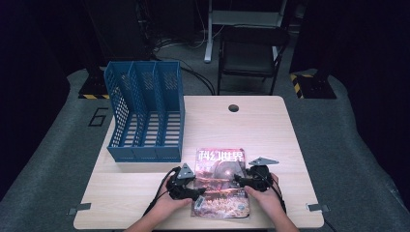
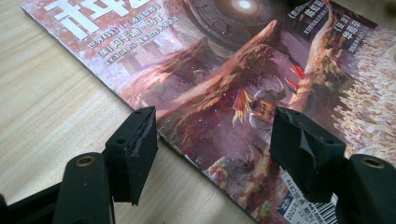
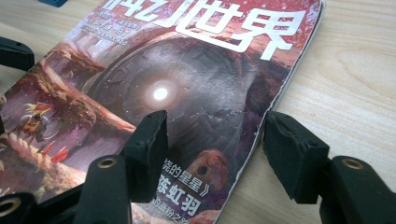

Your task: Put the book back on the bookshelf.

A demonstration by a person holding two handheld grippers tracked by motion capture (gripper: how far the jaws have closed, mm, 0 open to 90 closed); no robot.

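A magazine (image 1: 220, 183) with a red-brown science-fiction cover and white Chinese title lies flat near the table's front edge. My left gripper (image 1: 198, 192) is at its left edge and stands open. In the left gripper view, the left gripper (image 2: 215, 130) has one jaw over bare wood and the other over the magazine (image 2: 224, 70), with the edge between them. My right gripper (image 1: 240, 180) is at the right edge, also open. In the right gripper view, the right gripper (image 3: 217, 135) straddles the page edge of the magazine (image 3: 187, 79). Neither pair of pads presses on anything.
A blue three-slot file rack (image 1: 145, 116) stands at the table's back left, its open side facing up and forward. The light wood table (image 1: 261, 125) has a round cable hole (image 1: 233, 108) at the back. A dark chair (image 1: 251, 53) stands beyond the table.
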